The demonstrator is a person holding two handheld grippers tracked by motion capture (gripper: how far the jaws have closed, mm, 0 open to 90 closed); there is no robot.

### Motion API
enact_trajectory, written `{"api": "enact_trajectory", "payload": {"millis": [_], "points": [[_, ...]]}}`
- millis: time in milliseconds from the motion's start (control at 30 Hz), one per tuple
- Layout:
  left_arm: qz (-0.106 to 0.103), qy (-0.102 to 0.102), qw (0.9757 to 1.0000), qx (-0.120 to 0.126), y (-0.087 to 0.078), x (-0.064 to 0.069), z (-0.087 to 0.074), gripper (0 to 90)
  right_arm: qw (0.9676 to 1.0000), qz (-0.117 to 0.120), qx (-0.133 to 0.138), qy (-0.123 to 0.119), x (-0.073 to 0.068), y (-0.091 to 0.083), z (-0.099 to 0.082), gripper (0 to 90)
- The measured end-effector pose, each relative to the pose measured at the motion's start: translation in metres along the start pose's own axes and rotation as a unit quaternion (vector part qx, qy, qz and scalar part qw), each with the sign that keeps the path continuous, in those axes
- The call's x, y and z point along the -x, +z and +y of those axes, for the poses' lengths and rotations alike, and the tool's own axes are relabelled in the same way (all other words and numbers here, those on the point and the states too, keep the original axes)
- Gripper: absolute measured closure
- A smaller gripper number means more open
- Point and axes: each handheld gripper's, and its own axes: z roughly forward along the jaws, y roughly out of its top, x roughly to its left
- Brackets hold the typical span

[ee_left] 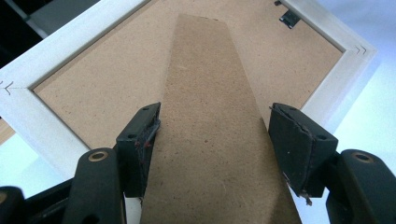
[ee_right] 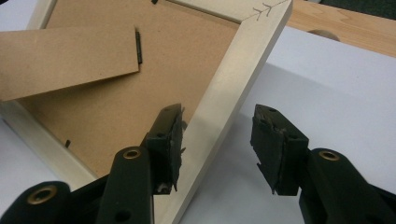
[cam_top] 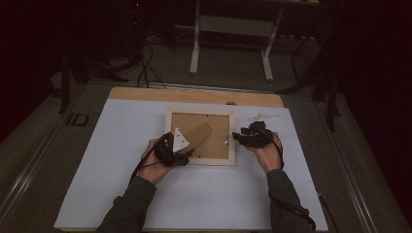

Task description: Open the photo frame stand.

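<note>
A white wooden picture frame [cam_top: 201,112] lies face down on the white mat, brown backing board [ee_right: 140,102] up. Its brown cardboard stand [cam_top: 198,136] is lifted off the backing. My left gripper [cam_top: 187,153] is at the frame's near left corner. In the left gripper view it [ee_left: 212,135] is open, and the stand [ee_left: 210,116] runs between the jaws toward the camera. My right gripper [cam_top: 236,137] is at the frame's right side. In the right gripper view it [ee_right: 217,137] is open and straddles the right rail [ee_right: 233,74], one jaw over the backing, the other over the mat.
The white mat [cam_top: 204,194] covers a wooden table whose far edge [cam_top: 194,94] shows bare. A small pale flat object [cam_top: 265,117] lies on the mat beyond the right gripper. A metal clip [ee_left: 289,18] sits at the backing's far edge. A metal stand [cam_top: 231,29] is on the floor beyond.
</note>
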Motion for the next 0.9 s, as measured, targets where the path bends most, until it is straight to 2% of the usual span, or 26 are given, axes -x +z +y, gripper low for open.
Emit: {"api": "enact_trajectory", "payload": {"millis": [400, 900], "points": [[0.004, 0.006, 1.0, 0.005, -0.001, 0.002, 0.0, 38.1, 0.9999, -0.002, -0.011, -0.005, 0.002, 0.009, 0.009, 52.8], [0.009, 0.012, 0.9999, 0.008, -0.002, 0.004, 0.0, 38.0, 0.9997, 0.015, -0.008, 0.02, 0.009, 0.022, 0.013, 48.9]]}}
